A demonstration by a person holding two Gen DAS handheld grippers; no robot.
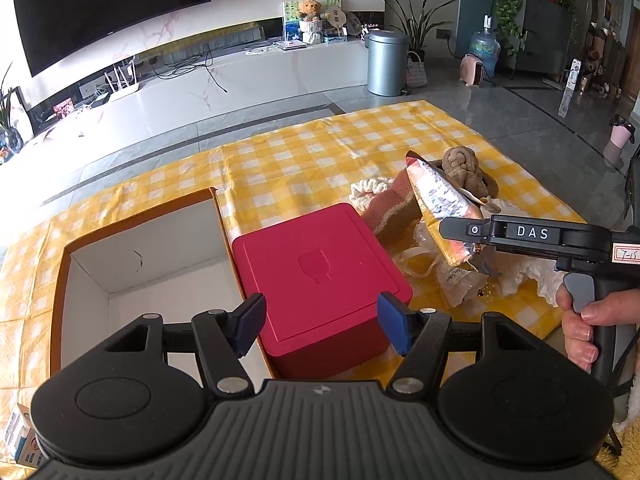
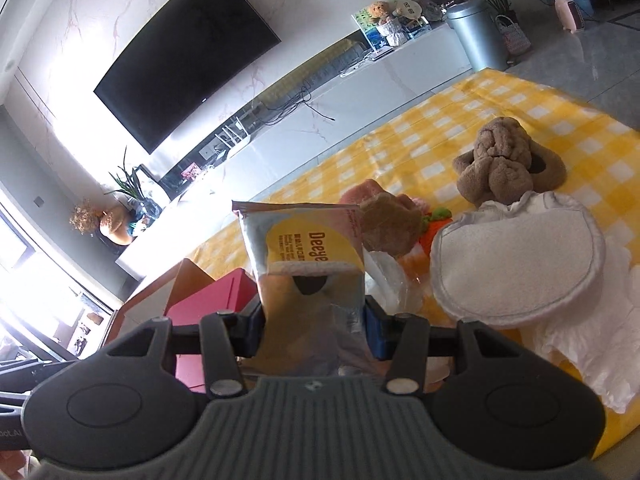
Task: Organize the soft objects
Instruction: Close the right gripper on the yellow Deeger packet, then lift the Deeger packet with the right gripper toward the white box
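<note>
My right gripper is shut on a soft foil packet printed "Deeye", held up above the table; the packet and the right gripper also show in the left wrist view. My left gripper is open and empty, hovering over a red lidded box beside an open white-lined cardboard box. A pile of soft things lies on the yellow checked cloth: a brown plush toy, a white round pad, a pink sponge and white cloth.
A clear plastic bag lies under the packet. A small blue-white carton sits at the table's left edge. Beyond the table are a TV cabinet, a grey bin and plants.
</note>
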